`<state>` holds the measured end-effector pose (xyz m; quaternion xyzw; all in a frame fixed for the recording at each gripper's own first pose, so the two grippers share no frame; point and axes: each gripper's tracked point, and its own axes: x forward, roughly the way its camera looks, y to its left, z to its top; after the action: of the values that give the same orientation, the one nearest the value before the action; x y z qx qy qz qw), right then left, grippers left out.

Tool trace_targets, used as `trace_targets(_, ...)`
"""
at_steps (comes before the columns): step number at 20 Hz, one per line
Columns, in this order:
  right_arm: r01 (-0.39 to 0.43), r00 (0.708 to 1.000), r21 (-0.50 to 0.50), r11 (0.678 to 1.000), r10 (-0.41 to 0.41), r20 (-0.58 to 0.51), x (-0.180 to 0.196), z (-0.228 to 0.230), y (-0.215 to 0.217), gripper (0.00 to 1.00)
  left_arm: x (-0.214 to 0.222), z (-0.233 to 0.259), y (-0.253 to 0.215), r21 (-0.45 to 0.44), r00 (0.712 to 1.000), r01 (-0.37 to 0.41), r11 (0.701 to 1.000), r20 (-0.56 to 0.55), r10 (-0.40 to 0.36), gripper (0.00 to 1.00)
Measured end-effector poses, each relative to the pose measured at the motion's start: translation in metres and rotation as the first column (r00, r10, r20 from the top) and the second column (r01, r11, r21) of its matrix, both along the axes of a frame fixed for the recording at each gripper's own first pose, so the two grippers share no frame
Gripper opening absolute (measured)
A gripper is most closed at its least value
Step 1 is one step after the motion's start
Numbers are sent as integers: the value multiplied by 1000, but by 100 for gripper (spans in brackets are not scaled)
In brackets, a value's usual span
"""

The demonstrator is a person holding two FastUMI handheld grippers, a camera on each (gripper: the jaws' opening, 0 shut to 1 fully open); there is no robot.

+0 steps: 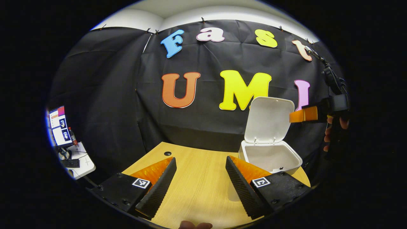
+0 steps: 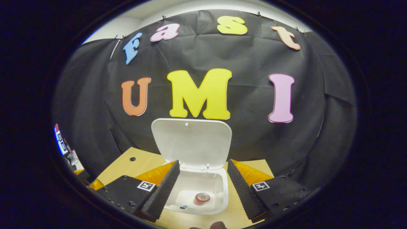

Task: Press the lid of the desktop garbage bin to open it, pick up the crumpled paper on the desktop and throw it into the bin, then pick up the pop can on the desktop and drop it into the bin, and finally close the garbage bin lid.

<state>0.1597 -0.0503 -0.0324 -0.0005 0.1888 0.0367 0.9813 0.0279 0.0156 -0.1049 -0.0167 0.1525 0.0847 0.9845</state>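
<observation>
Between the spread fingers of the right gripper [image 2: 201, 187], at the 6 o'clock part of the right gripper view, the white plastic desktop garbage bin [image 2: 219, 203] is seen from above with its white hinged lid [image 2: 191, 143] standing upright toward 12 o'clock. At the bottom of the bin a red pop can [image 2: 202, 198] is seen lying, apart from both fingers, and nothing is gripped by them. In the left gripper view the left gripper [image 1: 201, 178] is held wide over the light wooden tabletop [image 1: 200, 187], with nothing between its fingers; the same bin [image 1: 270, 159] is found at about 3 o'clock of them, just beside the right-hand finger, its lid [image 1: 269, 119] raised. Farther out at 3 o'clock, above and beside the raised lid, the other gripper [image 1: 302, 115] is seen with a person's hand [image 1: 334, 133] behind it. A round cable hole [image 1: 167, 153] is set in the tabletop at 11 o'clock. Black cloth [image 1: 111, 95] is hung as the wall behind, and at 9 o'clock a side desk [image 1: 81, 162] with a lit screen [image 1: 60, 125] and a dark keyboard [image 1: 70, 163] is visible.
</observation>
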Motion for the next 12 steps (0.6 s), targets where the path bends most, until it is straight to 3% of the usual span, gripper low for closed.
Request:
trace_targets(6,22,996,23,999,-24,87,20,53,8,94,-1,10,1,12,999,14,1000,30,-15,100)
trace_targets(12,13,990,18,1000,-15,140,64,81,28,94,-2,14,11,36,999,-8,999,40,6,100)
